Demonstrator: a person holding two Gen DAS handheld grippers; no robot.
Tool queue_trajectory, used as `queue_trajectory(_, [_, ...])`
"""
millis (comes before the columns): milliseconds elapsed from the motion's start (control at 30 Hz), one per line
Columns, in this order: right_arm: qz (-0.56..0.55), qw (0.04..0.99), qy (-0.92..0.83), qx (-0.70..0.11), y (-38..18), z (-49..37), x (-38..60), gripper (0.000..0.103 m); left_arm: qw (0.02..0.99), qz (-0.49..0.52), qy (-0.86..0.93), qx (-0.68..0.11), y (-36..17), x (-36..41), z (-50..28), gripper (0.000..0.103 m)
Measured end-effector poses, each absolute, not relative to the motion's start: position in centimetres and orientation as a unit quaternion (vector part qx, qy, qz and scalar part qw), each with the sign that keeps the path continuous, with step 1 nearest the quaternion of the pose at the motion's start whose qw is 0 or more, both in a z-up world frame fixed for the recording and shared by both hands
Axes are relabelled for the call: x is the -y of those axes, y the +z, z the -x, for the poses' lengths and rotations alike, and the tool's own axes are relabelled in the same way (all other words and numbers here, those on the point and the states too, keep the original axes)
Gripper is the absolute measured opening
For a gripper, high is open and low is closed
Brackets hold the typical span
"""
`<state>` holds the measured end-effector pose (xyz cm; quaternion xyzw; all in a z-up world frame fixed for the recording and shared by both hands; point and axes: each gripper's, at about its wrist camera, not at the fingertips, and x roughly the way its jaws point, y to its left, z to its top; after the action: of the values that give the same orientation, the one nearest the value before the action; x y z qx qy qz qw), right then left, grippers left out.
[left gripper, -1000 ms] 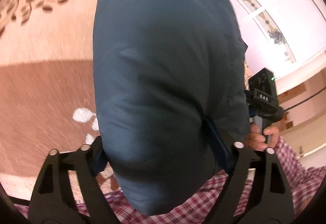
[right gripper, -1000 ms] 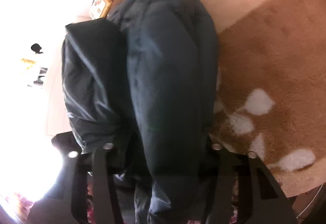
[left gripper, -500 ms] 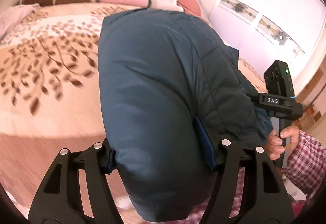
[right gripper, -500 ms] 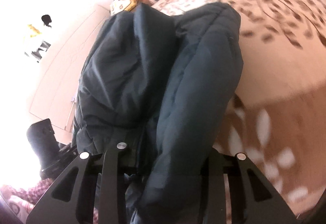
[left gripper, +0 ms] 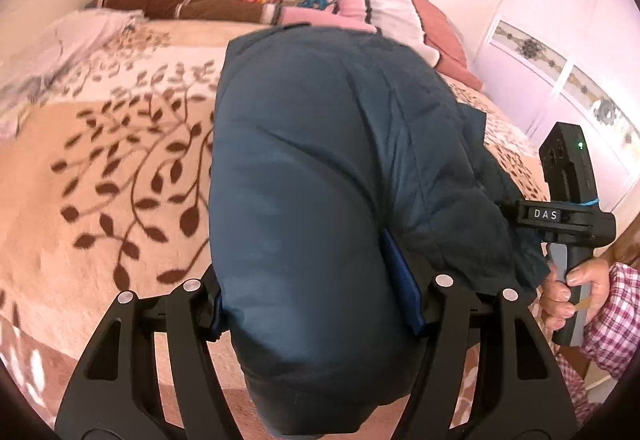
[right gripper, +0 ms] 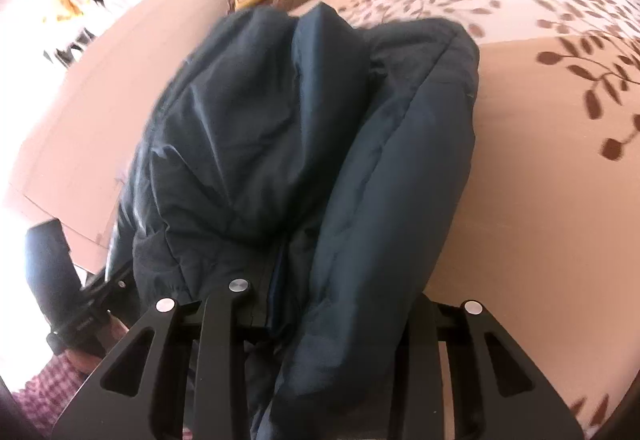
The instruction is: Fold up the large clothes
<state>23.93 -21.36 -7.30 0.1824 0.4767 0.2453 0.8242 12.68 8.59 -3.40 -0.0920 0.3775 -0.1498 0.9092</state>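
Between both tools hangs our jacket [left gripper: 320, 200], long way toward twelve o'clock, over the bed [left gripper: 100, 160]. Left tool [left gripper: 316, 304] and right tool [right gripper: 332, 304] both squeeze it; neither is nearer.

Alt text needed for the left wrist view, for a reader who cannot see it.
A bulky dark blue padded jacket fills the centre, clamped in the left tool above a bed with a leaf-patterned blanket. At right, a hand in a checked sleeve grips the other tool's handle.

Dark teal jacket [left gripper: 304, 176]; beige bedspread [left gripper: 100, 176] with brown leaf pattern.
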Motion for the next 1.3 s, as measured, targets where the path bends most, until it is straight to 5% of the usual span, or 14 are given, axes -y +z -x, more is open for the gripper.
queue_trajectory(100, [-0.192,0.823,0.238,-0.479,-8.5,-24.3,21.4,0.038,0.910,0.106,-0.144,-0.375,-4.0,-8.7,-12.4,0.073])
queue_trajectory(233, [-0.222,0.817,0.205,-0.491,-9.3,-24.2,23.0,0.069,0.910,0.111,-0.122,-0.380,-3.8,-8.9,-12.2,0.080])
queue_trajectory(533, [-0.265,0.845,0.149,-0.439,-5.0,-20.9,26.9,0.072,0.925,0.098,-0.087,-0.357,-1.7,-9.3,-7.9,0.082])
queue_trajectory(567, [-0.266,0.854,0.138,-0.425,-4.2,-20.1,27.5,0.069,0.929,0.090,-0.083,-0.349,-1.4,-9.2,-7.1,0.080])
queue_trajectory(633, [-0.242,0.869,0.122,-0.414,-2.9,-18.5,27.8,0.034,0.934,0.082,-0.087,-0.336,-0.9,-8.9,-5.8,0.062])
queue_trajectory(733, [-0.211,0.867,0.159,-0.421,-1.8,-15.9,26.3,0.005,0.936,0.071,-0.092,-0.332,-0.7,-8.2,-4.1,0.041])
queue_trajectory(833, [-0.168,0.862,0.209,-0.430,-1.4,-13.5,23.4,0.004,0.927,0.076,-0.105,-0.352,-1.3,-7.8,-3.8,0.033])
queue_trajectory(1300, [-0.118,0.815,0.170,-0.541,-8.9,-15.6,19.5,0.000,0.909,0.102,-0.086,-0.396,-3.4,-7.3,-4.2,0.033])
